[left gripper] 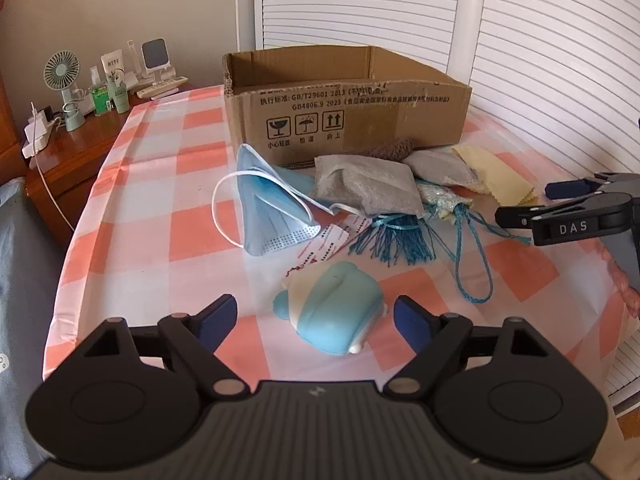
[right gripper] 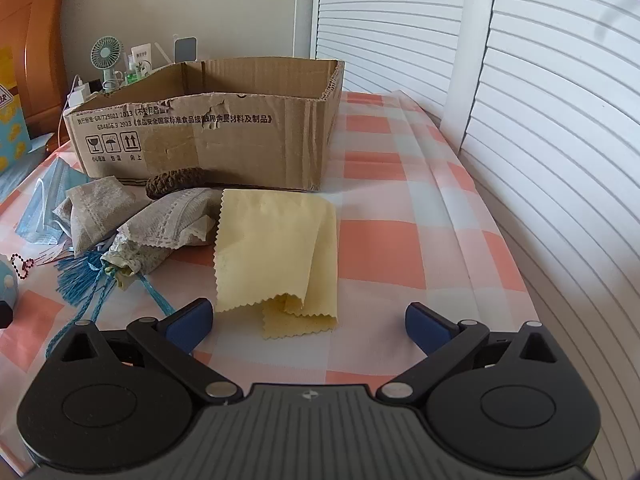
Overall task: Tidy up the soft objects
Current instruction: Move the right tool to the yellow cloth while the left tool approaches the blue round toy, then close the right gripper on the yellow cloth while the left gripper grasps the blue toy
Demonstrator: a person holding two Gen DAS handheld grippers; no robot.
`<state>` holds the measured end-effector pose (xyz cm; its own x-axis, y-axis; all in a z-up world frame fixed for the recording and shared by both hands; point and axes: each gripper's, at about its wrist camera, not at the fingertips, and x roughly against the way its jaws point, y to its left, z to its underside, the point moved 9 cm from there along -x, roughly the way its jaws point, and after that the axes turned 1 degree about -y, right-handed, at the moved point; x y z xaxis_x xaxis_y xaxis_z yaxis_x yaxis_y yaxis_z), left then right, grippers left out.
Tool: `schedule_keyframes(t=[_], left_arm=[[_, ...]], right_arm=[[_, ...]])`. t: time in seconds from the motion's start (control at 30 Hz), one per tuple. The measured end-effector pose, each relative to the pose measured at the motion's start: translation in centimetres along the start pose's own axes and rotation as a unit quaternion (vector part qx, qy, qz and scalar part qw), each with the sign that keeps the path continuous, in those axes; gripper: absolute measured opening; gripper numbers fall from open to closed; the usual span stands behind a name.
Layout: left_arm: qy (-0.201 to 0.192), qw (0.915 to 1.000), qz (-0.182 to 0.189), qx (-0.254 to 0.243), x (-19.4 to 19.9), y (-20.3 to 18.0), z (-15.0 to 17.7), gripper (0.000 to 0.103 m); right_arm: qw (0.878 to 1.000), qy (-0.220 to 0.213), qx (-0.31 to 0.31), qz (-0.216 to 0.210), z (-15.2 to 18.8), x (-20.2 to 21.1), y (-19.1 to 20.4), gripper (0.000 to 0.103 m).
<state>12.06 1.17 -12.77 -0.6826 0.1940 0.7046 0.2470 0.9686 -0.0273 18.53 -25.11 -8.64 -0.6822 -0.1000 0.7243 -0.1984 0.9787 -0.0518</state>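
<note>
White louvred shutters (right gripper: 540, 100) close off the back of the room, and in front of them a table wears a pink-and-white checked cloth (left gripper: 152, 200). Largest on it is an open cardboard box (left gripper: 344, 108) with its flaps torn away, standing at the far side; it is presumably the destination for the soft things, which lie loose in a heap just in front of its near wall, so each has only a short trip to make. No contents show over the rim, though the floor of the box is hidden.

Next in size is a pale yellow cloth (right gripper: 276, 256) with pinked edges, lying flat with one corner folded under, at the heap's right end. Directly behind it hovers the right gripper (right gripper: 308, 320), jaws spread wide and holding nothing, apparently lined up to take that cloth first.

A blue squishy toy (left gripper: 336, 312) with cream trim lies on its side nearest the left gripper (left gripper: 314, 320), whose fingers are likewise wide apart and empty, framing the toy without touching it.

Beyond lie a crumpled blue face mask (left gripper: 272, 208), two grey fabric pouches (left gripper: 368, 184), a brown knitted piece (right gripper: 176, 180) against the box, and a blue tasselled cord (left gripper: 392, 240).
</note>
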Motion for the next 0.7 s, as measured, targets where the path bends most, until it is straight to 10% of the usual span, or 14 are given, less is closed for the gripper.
schedule_keyframes(t=[0.47, 0.7], left_arm=[[0.007, 1.0, 0.001, 0.002, -0.8, -0.1, 0.3, 0.084], [0.008, 1.0, 0.001, 0.001, -0.8, -0.2, 0.3, 0.084]], right_arm=[[0.998, 0.004, 0.031, -0.06, -2.4, -0.8, 1.4, 0.099], [0.998, 0.008, 0.022, -0.063, -2.9, -0.9, 0.7, 0.065]])
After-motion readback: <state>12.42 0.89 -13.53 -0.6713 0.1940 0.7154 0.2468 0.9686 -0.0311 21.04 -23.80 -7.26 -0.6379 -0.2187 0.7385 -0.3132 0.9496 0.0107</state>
